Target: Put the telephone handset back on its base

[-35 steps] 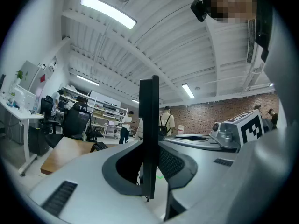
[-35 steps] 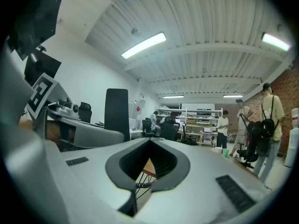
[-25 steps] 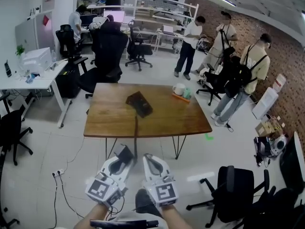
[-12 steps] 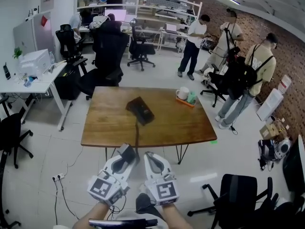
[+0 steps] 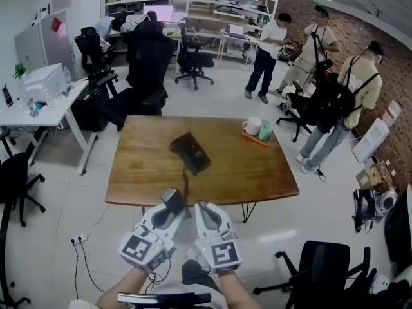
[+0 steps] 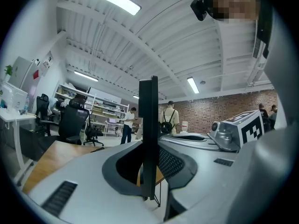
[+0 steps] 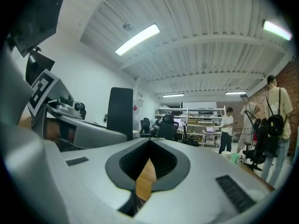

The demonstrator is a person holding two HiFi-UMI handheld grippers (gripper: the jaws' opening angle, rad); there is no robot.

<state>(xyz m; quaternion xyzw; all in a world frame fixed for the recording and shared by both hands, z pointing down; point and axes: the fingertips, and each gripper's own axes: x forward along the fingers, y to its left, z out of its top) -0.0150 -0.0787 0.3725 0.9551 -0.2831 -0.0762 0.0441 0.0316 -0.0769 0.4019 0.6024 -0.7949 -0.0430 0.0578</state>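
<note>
1: Both grips noted? Where is the handset?

2: Left hand-held gripper (image 5: pixel 168 210) is clamped on the handset (image 5: pixel 172 199), which stands upright between the jaws as a thin black slab (image 6: pixel 148 134). Right hand-held gripper (image 5: pixel 206 212) has its jaws nearly together, with nothing in them.

1: Base position?

2: Base (image 5: pixel 190 152) sits mid-tabletop (image 5: pixel 141 172), straight ahead and slightly right of the handset. Its long axis runs diagonally, far-left to near-right. The cord (image 5: pixel 185 182) runs from the base over the near edge to the handset.

1: Nearer arm? Obstructions?

2: Left, and it's already loaded. Path looks open. Mug (image 5: pixel 252 126) and green cup (image 5: pixel 266 131) stand well apart at the far right corner. My judgement: the handset will need turning to match the diagonal.
</note>
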